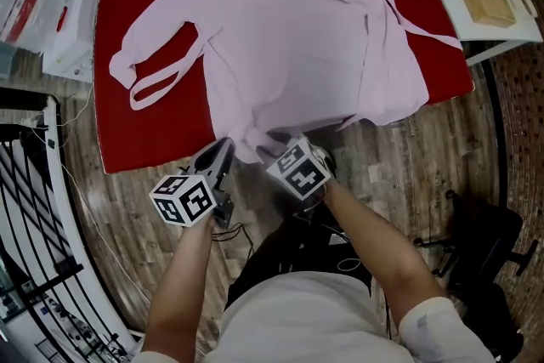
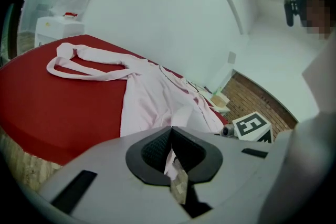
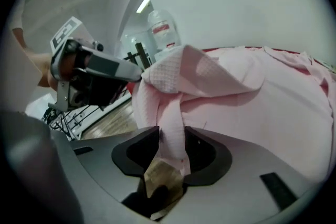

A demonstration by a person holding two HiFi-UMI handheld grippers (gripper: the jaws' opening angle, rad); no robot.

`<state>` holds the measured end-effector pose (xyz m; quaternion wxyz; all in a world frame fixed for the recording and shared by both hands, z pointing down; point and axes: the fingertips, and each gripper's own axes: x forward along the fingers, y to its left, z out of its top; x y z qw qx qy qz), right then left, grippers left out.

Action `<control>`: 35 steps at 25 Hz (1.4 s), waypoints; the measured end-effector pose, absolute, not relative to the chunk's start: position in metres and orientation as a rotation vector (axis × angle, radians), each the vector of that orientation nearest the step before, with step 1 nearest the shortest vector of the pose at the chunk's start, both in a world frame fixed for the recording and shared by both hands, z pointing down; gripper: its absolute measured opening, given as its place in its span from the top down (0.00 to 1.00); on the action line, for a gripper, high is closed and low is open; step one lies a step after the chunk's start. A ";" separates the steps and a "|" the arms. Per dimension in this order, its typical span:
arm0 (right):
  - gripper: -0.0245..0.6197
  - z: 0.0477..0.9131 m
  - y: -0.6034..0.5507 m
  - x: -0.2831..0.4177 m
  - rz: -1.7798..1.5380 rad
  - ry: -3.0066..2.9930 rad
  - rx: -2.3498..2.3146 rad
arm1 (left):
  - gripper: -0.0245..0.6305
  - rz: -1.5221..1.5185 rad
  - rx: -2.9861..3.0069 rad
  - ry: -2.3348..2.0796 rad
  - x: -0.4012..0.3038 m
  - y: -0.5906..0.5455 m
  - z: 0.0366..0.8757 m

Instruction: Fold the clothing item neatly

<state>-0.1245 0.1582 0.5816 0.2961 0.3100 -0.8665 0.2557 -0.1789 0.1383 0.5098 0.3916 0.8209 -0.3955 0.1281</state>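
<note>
We see a pale pink waffle-textured cloth robe (image 1: 297, 38) on a matt red bench (image 1: 144, 140) above a worn wood-plank floor (image 1: 382, 174).

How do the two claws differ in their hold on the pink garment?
The left claw is shut, pinching the pink garment; the right claw stands open. Only a thin sliver of cloth shows in the left claw, while a thick fold hangs loosely through the right claw. Both sit at the garment's near hem.
</note>
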 end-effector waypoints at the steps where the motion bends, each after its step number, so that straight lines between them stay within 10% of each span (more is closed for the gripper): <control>1: 0.72 0.586 0.161 -0.125 0.681 -2.278 0.802 | 0.95 0.326 2.084 -1.007 -0.180 0.138 0.510; 5: 0.90 0.584 0.173 -0.121 0.719 -2.272 0.809 | 0.95 0.327 2.097 -1.006 -0.181 0.137 0.508; 35: 0.91 0.623 0.270 0.005 1.094 -1.985 1.135 | 0.94 0.435 2.253 -0.697 -0.119 0.177 0.525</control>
